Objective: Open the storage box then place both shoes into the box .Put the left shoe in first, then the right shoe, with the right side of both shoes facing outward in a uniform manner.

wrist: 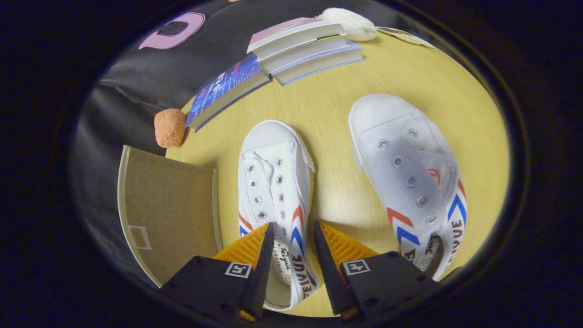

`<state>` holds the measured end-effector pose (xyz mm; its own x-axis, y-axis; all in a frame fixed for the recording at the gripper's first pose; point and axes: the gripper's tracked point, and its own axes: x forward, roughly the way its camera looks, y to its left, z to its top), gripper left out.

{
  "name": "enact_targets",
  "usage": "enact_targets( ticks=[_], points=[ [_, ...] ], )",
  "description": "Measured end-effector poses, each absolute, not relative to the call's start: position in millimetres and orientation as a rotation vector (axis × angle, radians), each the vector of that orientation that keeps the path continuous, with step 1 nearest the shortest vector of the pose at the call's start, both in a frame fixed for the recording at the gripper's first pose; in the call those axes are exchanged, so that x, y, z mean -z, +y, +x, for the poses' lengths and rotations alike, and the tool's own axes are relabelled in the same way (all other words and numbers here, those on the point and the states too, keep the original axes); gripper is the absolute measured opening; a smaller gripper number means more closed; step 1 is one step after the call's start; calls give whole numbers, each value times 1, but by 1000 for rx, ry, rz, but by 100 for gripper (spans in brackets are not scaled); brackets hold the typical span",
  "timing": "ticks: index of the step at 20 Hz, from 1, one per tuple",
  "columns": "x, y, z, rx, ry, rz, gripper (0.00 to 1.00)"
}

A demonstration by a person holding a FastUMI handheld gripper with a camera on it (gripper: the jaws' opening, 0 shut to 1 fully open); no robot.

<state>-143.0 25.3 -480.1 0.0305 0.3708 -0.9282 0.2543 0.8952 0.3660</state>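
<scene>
On the yellow bench [410, 73]: two white shoes with red and blue chevrons, toes pointing away. Left shoe [273, 182]: its heel opening lies between the jaws of the gripper [291, 255], which stand apart on either side of the heel; whether they touch it cannot be told. Right shoe [405, 168]: just beside, apart from the first. Brown box [168, 205]: beside the left shoe. Beyond: stacked books [305, 45], one blue book [227, 86], an orange fuzzy ball [169, 127], a white fluffy item [350, 23].

- staged recording booth, household mock-up
- black cloth wall [114, 105] right behind wooden table [410, 82]
- books [300, 45], plush toys [169, 127] along table's far edge
</scene>
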Motion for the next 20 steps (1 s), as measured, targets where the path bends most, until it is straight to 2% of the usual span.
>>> enact_targets(
  ticks=[2, 4, 5, 6, 7, 10, 14, 20],
  points=[
    [482, 25, -143, -100, 1559, 505, 46],
    [477, 21, -141, -85, 1560, 540, 39],
    [478, 20, -142, -76, 1559, 555, 38],
    [480, 22, -142, -61, 1557, 569, 29],
    [481, 24, -141, -40, 1552, 598, 29],
    [474, 27, -143, -18, 1543, 698, 5],
    [463, 32, -147, -2, 1545, 776, 5],
    [417, 39, -128, -57, 1480, 904, 5]
  ],
)
